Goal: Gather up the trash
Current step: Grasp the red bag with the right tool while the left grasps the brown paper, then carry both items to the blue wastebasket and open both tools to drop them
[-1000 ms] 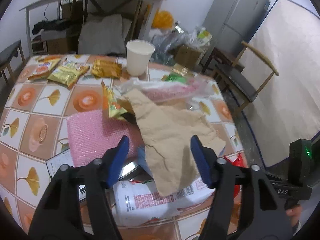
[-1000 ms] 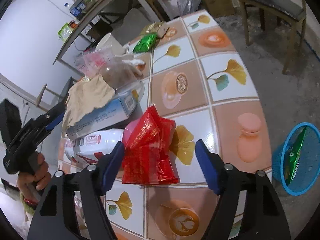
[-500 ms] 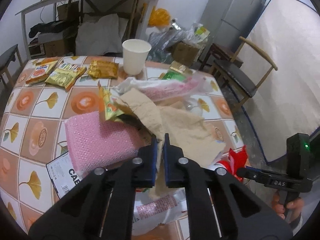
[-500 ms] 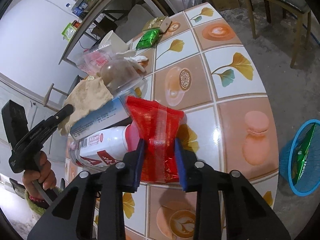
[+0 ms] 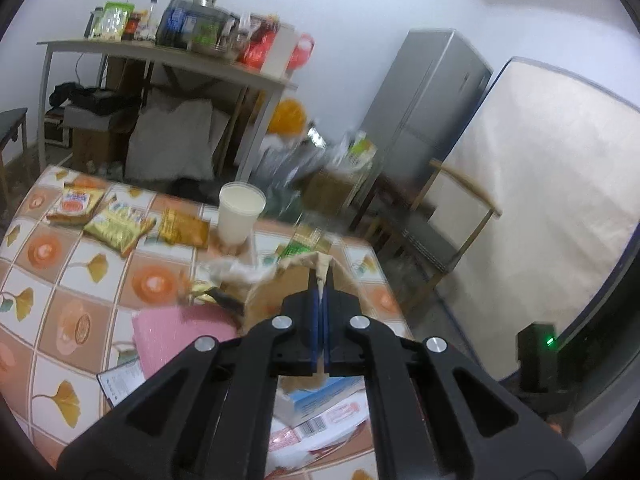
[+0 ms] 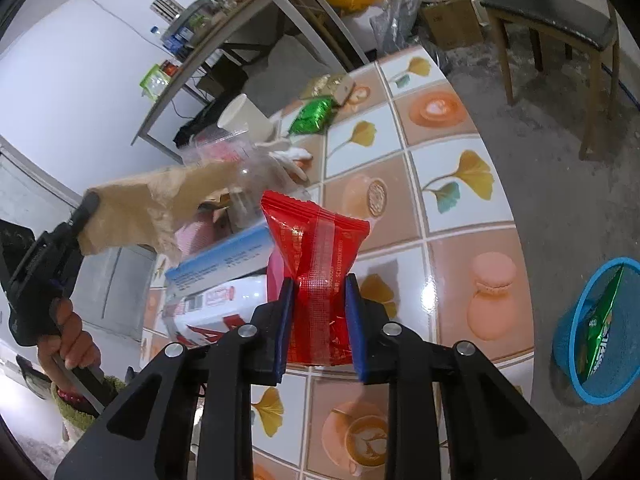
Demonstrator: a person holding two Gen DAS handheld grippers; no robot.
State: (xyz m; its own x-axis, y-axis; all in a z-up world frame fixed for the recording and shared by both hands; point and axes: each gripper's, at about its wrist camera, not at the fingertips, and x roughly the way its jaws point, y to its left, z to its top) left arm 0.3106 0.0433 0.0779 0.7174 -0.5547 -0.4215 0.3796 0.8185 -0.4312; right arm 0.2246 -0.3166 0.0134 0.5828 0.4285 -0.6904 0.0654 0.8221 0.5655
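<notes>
My left gripper (image 5: 320, 294) is shut on a crumpled brown paper (image 5: 298, 276) and holds it up off the pile. In the right wrist view the same brown paper (image 6: 160, 200) hangs from the left gripper (image 6: 86, 206) at the left. My right gripper (image 6: 320, 284) has its jaws closing on a red snack wrapper (image 6: 314, 232), with both pads pressed against its lower half, just above the tiled table (image 6: 440, 160). A blue basket (image 6: 564, 356) stands on the floor at the right and holds a green wrapper (image 6: 600, 320).
The table carries a white paper cup (image 5: 240, 216), several snack packets (image 5: 116, 226), pink bubble wrap (image 5: 176, 332), a blue-white box (image 6: 224, 260), a white bottle (image 6: 216, 312), a clear plastic tub (image 6: 240, 184) and a green packet (image 6: 314, 116). A chair (image 6: 552, 20) stands beyond the table's right edge.
Both grippers went from open to shut. The left one took hold of the brown paper and lifted it. The right one closed on the red wrapper and rose slightly.
</notes>
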